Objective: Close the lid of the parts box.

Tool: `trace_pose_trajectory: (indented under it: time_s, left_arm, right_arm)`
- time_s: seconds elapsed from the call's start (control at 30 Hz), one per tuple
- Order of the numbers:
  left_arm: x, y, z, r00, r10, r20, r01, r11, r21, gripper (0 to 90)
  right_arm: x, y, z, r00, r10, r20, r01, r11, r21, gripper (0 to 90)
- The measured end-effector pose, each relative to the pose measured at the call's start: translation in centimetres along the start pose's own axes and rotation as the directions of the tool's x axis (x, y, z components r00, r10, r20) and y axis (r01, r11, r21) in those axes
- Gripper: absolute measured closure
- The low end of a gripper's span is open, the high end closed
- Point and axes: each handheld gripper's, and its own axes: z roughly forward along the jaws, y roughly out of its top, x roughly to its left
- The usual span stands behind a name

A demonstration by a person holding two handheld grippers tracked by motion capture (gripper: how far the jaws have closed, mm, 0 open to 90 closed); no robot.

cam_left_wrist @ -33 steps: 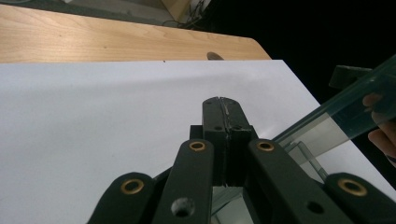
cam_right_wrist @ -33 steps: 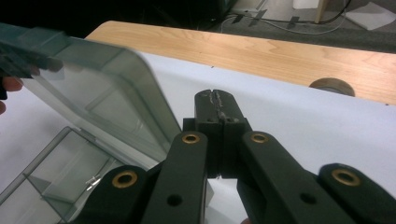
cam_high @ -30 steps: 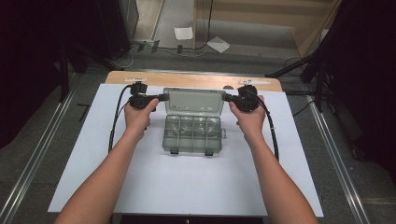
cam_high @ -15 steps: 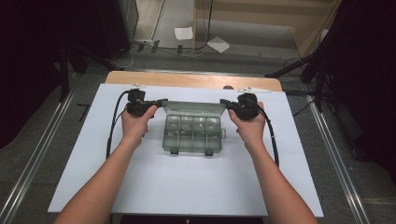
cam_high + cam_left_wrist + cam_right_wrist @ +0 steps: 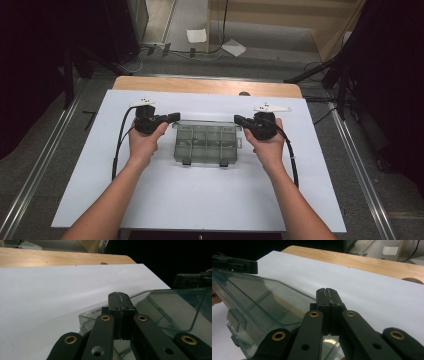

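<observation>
Two hand-held grippers flanked a clear compartment box [image 5: 206, 144] mid-table in the high view, left gripper [image 5: 172, 117] and right gripper [image 5: 238, 120] at its back corners. Left gripper view: jaws pressed together, empty, over the half-raised lid [image 5: 175, 307]. Right gripper view: likewise closed. Lid could slip off and slam down.

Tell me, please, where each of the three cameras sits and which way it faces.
High view: above the person's side, looking forward and down on the white table; both forearms, left claw, right claw.
Left gripper view: rides the left claw, looking across the table; its shut jaws.
Right gripper view: rides the right claw, looking the opposite way; its shut jaws.
Shared: the clear plastic box with its lid half raised.
</observation>
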Motion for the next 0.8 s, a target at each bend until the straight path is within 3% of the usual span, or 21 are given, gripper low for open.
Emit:
trace_pose_trajectory:
  time_s: [0.37,0.57,0.8]
  left_arm:
    - [-1.1,-2.0,-0.5,0.9998,0.017,-0.008,-0.017,0.9997,-0.015,89.4]
    - [-1.6,-3.2,-0.8,0.9995,0.03,-0.009,-0.03,0.9995,-0.012,89.3]
    - [-2.0,-4.6,-1.1,0.9992,0.035,-0.017,-0.035,0.9993,-0.01,89.4]
  right_arm:
    - [1.2,-2.1,-0.4,0.9996,-0.026,0.012,0.027,0.999,-0.018,90.0]
    - [1.5,-3.6,-0.3,0.9985,-0.049,0.025,0.05,0.999,-0.003,90.0]
    - [1.7,-5.0,-0.5,0.9991,-0.036,0.023,0.036,0.999,-0.004,90.0]
